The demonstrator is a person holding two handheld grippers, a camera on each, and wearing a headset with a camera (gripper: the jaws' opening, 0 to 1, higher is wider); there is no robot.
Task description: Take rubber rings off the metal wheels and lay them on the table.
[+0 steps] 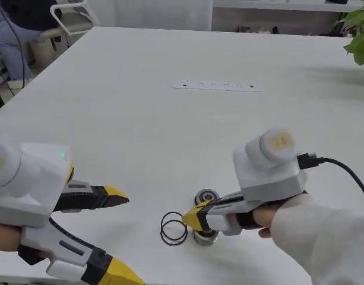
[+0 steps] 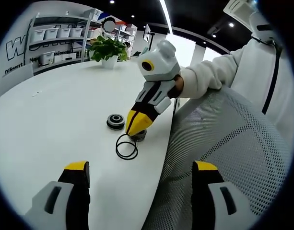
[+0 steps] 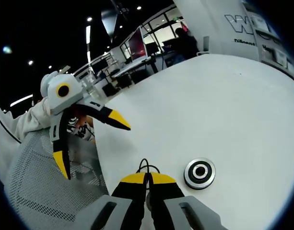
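Note:
Two thin black rubber rings [image 1: 173,228] lie overlapped on the white table [image 1: 170,130]. My right gripper [image 1: 192,218] is shut, its yellow tips just right of the rings and above a metal wheel [image 1: 205,238]. A second wheel [image 1: 206,196] stands just behind. The left gripper view shows the right gripper [image 2: 135,123] over one wheel [image 2: 139,136], the other wheel [image 2: 115,121] and the rings [image 2: 126,146]. In its own view my right gripper [image 3: 147,179] is shut, with the rings [image 3: 147,166] past its tips and a wheel [image 3: 199,173] to the right. My left gripper [image 1: 122,236] [image 2: 141,168] [image 3: 91,145] hangs open, holding nothing.
A flush socket panel [image 1: 217,86] sits mid-table. A plant [image 1: 360,35] stands at the far right and a chair [image 1: 69,18] at the far left. The right gripper's cable [image 1: 345,172] trails right. A mesh chair back [image 2: 223,143] is beside the table edge.

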